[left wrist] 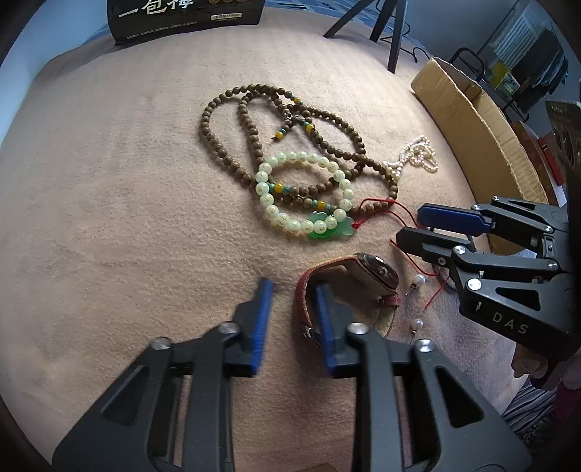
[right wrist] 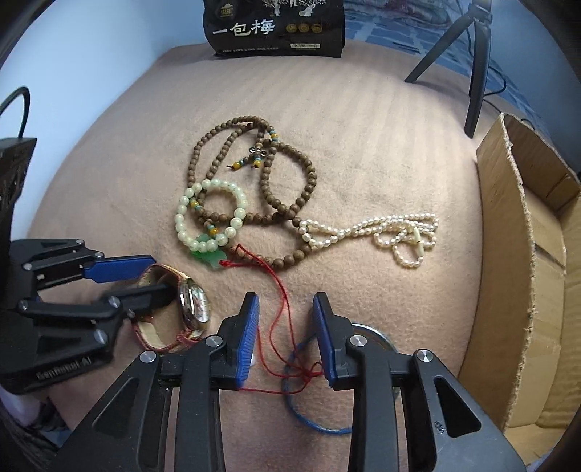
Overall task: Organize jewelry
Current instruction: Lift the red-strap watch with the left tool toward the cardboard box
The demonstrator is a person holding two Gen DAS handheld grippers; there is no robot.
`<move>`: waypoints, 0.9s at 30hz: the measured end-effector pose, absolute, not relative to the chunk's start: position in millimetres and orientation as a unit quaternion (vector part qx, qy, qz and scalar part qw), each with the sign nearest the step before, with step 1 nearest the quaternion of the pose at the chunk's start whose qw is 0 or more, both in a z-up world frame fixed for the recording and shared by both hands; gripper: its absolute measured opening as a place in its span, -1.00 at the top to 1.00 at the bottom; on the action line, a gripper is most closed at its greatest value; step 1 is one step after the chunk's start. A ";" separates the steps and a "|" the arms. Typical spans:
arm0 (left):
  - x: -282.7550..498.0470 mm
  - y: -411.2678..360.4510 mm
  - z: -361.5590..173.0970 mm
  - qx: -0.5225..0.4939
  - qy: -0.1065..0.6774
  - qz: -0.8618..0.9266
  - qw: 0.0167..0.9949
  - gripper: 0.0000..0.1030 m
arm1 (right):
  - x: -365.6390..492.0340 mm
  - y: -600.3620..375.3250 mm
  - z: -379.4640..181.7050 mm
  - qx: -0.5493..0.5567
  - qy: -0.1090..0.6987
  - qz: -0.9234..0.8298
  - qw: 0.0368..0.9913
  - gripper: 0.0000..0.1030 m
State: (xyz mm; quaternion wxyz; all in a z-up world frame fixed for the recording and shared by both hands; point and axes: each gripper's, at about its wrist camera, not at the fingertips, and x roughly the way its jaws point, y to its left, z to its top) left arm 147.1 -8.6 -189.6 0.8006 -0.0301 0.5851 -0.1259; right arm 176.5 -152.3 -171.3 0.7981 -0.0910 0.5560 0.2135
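A wristwatch (left wrist: 366, 279) with a red-brown strap stands on its edge on the tan blanket; it also shows in the right wrist view (right wrist: 194, 305). My left gripper (left wrist: 292, 290) is open, one finger inside the strap loop and one outside. My right gripper (right wrist: 285, 303) is open and empty over a red cord (right wrist: 279, 290) tied to a green jade pendant (right wrist: 208, 258). A pale green bead bracelet (left wrist: 301, 192), a long brown bead string (left wrist: 254, 127) and a pearl necklace (right wrist: 392, 232) lie tangled beyond.
An open cardboard box (right wrist: 515, 272) stands at the right. A black snack bag (right wrist: 274, 29) stands at the far edge, a tripod (right wrist: 472, 54) beside it. Two pearl earrings (left wrist: 417, 301) and a blue cord loop (right wrist: 308, 410) lie near my grippers.
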 end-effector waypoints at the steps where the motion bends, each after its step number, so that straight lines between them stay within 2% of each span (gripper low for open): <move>1: 147.1 -7.8 -189.9 -0.031 0.584 -0.126 0.801 0.69 | 176.9 -152.7 -172.0 -0.092 0.556 0.214 0.798 0.44; 5: 144.9 -8.7 -189.7 -0.021 0.578 -0.130 0.805 0.87 | 175.6 -150.4 -176.0 -0.102 0.549 0.217 0.801 0.45; 6: 144.5 -9.8 -189.3 -0.019 0.577 -0.131 0.806 0.89 | 173.9 -150.2 -175.3 -0.104 0.545 0.216 0.804 0.51; 7: 144.2 -10.6 -188.5 -0.019 0.577 -0.132 0.806 0.91 | 172.3 -150.1 -174.8 -0.104 0.545 0.213 0.804 0.93; 8: 144.2 -11.0 -187.5 -0.019 0.576 -0.132 0.807 0.93 | 171.5 -150.8 -173.1 -0.097 0.546 0.214 0.804 1.00; 27: 130.8 -6.9 -119.9 -0.053 0.511 -0.138 0.847 0.94 | 156.9 -179.5 -69.0 -0.040 0.440 0.208 0.873 1.00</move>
